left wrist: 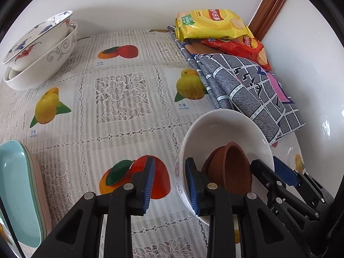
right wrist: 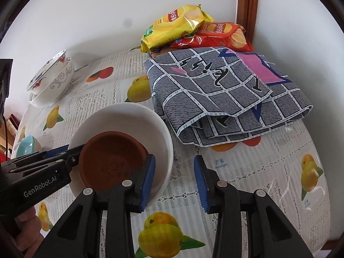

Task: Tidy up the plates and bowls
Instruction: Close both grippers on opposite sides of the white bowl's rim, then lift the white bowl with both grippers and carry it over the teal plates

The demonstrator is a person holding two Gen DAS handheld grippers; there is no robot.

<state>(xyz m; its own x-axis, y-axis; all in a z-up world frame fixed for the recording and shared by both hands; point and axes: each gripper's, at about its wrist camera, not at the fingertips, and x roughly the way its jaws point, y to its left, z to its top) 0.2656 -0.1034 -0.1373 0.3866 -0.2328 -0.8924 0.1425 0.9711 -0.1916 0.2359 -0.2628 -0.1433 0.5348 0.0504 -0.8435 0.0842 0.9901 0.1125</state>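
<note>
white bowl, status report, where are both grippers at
Left gripper open, straddling white bowl rim. Right gripper open, straddling opposite rim. Brown dish tilted inside. Folded cloth close behind bowl.

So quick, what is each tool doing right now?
Left tool: open, holding nothing, one finger beside the white bowl.
Right tool: open, holding nothing.

Two close wrist cams (shared white bowl point(left wrist: 225, 129) point(right wrist: 120, 116))
</note>
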